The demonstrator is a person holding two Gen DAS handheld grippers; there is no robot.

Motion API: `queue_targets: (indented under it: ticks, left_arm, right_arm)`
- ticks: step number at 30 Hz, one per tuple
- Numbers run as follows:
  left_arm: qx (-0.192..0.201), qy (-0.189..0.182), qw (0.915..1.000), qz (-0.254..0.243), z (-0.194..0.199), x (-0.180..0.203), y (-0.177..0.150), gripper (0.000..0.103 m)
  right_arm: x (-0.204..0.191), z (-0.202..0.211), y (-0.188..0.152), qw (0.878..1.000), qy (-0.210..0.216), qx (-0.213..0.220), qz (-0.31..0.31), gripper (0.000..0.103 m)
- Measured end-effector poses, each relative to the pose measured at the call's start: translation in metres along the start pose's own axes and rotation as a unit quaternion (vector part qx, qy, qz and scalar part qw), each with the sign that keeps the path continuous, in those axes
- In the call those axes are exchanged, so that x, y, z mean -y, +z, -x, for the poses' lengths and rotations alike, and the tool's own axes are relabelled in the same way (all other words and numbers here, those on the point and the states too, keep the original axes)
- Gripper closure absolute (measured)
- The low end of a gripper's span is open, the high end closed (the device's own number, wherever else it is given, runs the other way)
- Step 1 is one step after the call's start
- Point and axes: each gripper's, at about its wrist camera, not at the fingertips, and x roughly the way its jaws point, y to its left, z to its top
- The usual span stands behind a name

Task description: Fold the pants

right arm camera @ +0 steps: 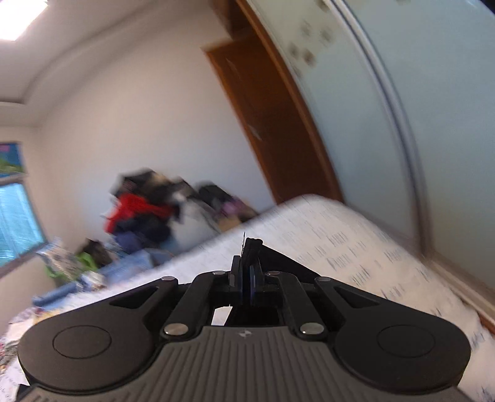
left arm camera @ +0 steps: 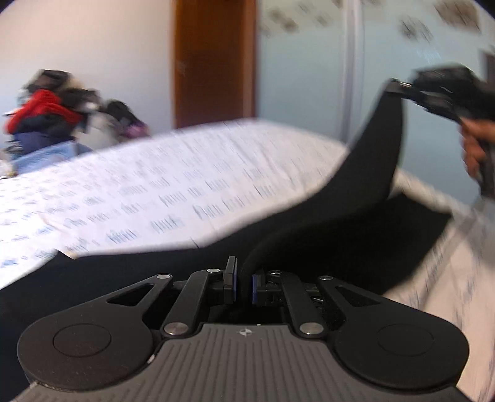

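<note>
On the bed (left arm camera: 154, 191), black pants (left arm camera: 355, 191) lay across the printed sheet, one end lifted off it. Your left gripper (left arm camera: 244, 283) had its pads nearly together, pinching a ridge of the black fabric just ahead of the camera.

Left wrist view only: your right gripper (left arm camera: 399, 86) was up at the right edge, your hand (left arm camera: 473, 148) on its handle, with the raised end of the pants hanging taut from its tip. That view also showed the full span of cloth running from one gripper to the other.

Right wrist view only: the right gripper (right arm camera: 249, 272) had its jaws closed tight, a thin black edge of the pants (right arm camera: 278, 258) clamped between the pads and falling off to the right. A window (right arm camera: 15, 216) with blinds and a ceiling light (right arm camera: 18, 18) appeared there, not in the other view.

Both views caught the clothes pile (right arm camera: 145, 210), wooden door (right arm camera: 272, 130) and frosted wardrobe panels (left arm camera: 309, 77).

Sheet had rows of printed writing, too motion-blurred to read. Each gripper body carried a small emblem, no legible text.
</note>
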Motion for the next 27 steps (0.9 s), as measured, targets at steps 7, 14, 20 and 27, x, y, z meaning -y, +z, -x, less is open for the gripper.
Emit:
queue_targets:
  ticks: [7,14,20,27]
  left_arm:
    - [-0.072,-0.052,0.9945,-0.056,-0.010,0.020,-0.015,0.088]
    - [-0.071,-0.064,0.9929,-0.072,0.002,0.021,-0.013,0.088]
    - [-0.085,-0.080,0.9889,-0.092,0.004,0.020,-0.020,0.088]
    - [-0.090,-0.073,0.9861,-0.119,0.007,0.026,-0.027,0.088]
  right_arm:
    - [0.023,0.019,-0.023,0.989,-0.131,-0.067,0.021,0.098]
    - [0.048,0.038,-0.064,0.975,-0.194,-0.111,-0.008,0.098]
    - [0.042,0.058,-0.071,0.968,-0.214,-0.127,0.022,0.098]
    - [0.058,0.061,-0.090,0.964,-0.222,-0.145,0.006,0.098]
